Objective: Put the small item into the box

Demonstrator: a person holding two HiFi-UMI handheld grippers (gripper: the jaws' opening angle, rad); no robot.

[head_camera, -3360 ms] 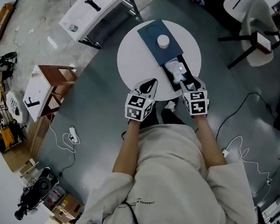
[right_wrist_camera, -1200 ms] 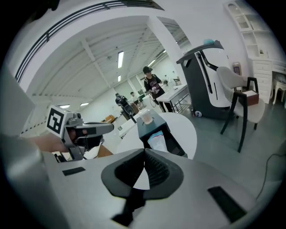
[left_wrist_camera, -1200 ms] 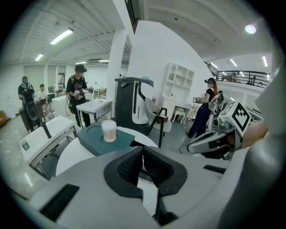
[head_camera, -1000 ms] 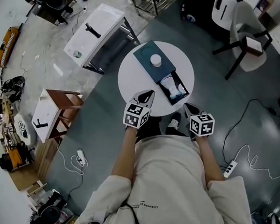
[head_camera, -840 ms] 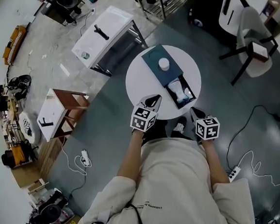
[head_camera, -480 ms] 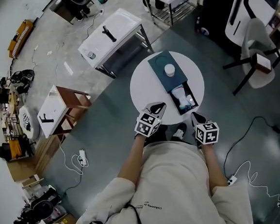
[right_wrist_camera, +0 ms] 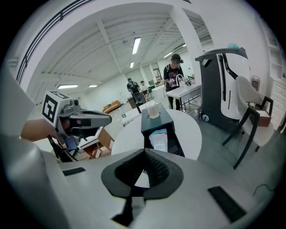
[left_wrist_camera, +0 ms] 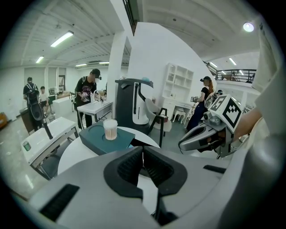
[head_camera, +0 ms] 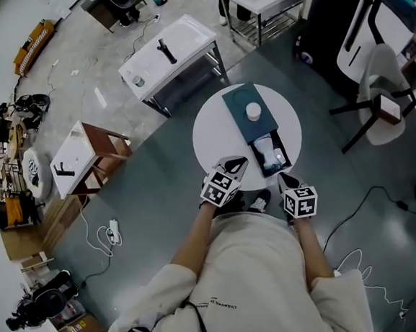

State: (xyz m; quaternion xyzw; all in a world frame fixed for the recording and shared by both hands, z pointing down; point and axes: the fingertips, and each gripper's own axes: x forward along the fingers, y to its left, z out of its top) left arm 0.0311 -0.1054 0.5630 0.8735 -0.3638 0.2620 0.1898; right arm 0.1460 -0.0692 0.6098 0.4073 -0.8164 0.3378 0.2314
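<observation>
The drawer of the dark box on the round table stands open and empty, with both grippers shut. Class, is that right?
Not empty: the right gripper view shows a white packet in the open drawer. The left gripper and right gripper are indeed shut.
</observation>
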